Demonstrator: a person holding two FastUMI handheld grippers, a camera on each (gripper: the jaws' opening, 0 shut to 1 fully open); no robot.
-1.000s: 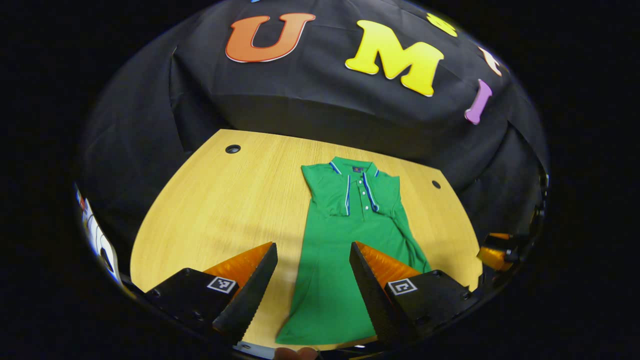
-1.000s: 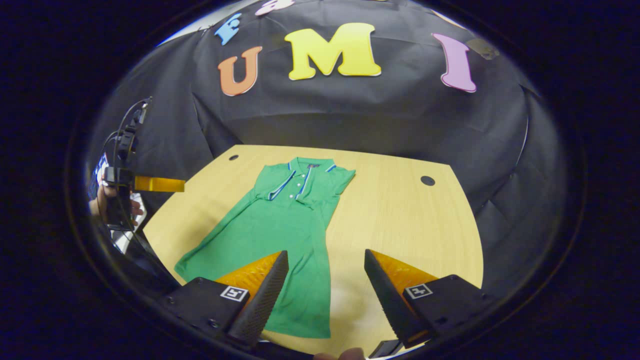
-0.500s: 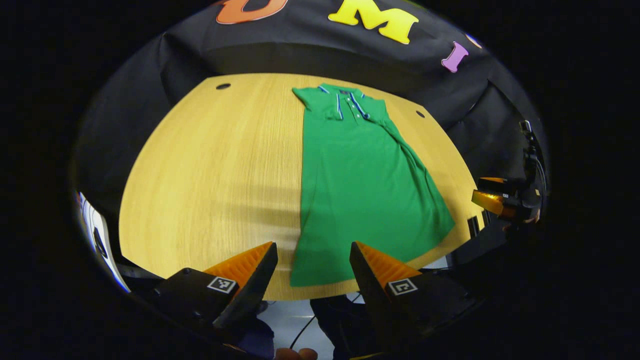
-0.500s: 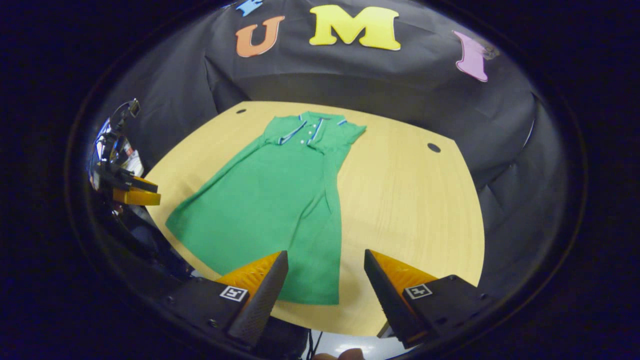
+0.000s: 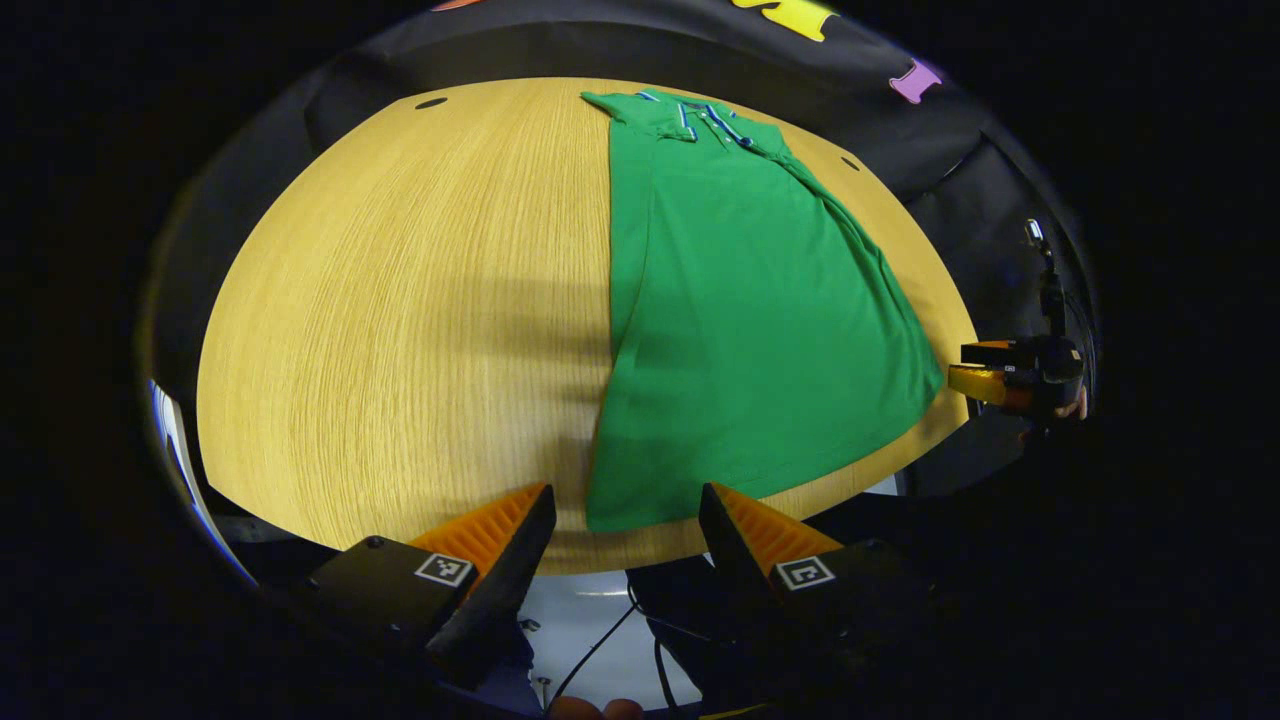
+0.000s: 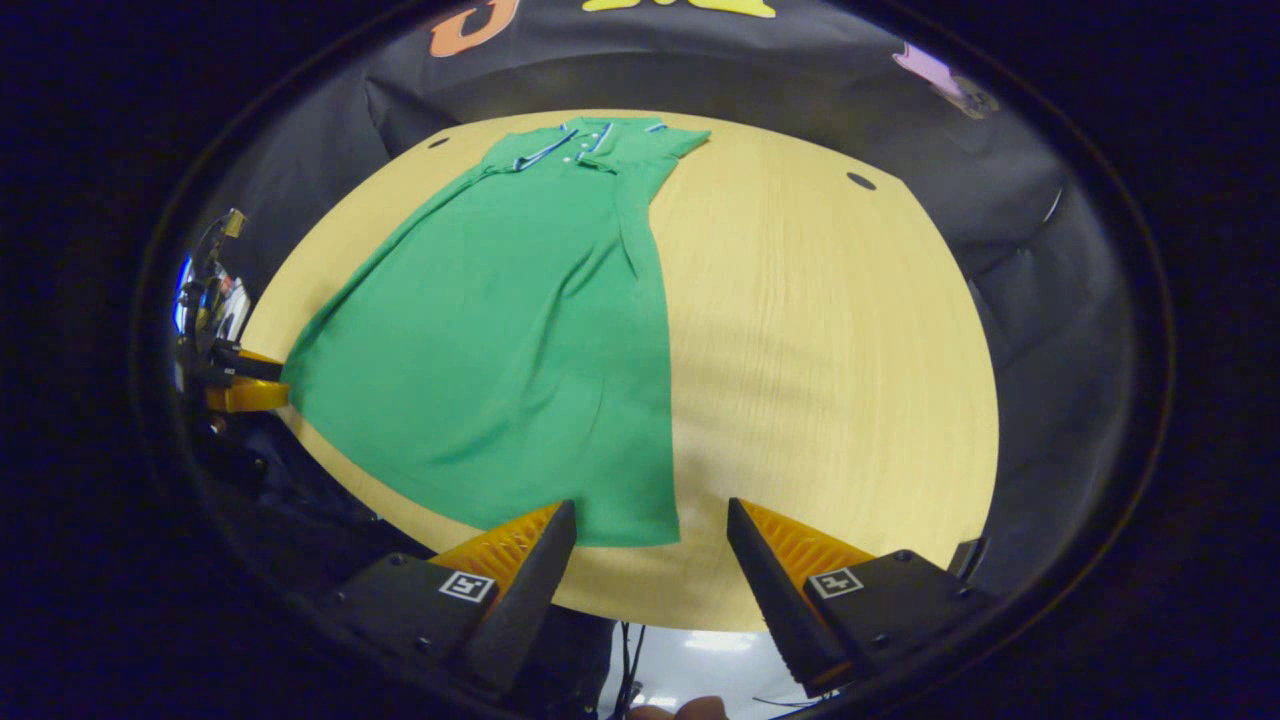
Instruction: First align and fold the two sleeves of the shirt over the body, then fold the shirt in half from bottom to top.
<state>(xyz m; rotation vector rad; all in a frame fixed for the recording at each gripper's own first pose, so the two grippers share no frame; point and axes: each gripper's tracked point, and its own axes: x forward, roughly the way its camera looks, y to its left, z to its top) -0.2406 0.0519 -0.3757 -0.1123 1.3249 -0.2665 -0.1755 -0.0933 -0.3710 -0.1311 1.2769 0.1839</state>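
The shirt (image 5: 740,300) is a matt, soft knit cloth, smooth with a few low creases and a stitched hem. The counter (image 5: 400,300) is pale wood with fine straight grain and a dull sheen. The fingers (image 6: 520,575) show ridged, toothed inner faces

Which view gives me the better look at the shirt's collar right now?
The right gripper view: the shirt's collar lies open, its striped edges and buttons visible, on the table's far side. In the left gripper view the collar sits higher, more squashed and harder to read.
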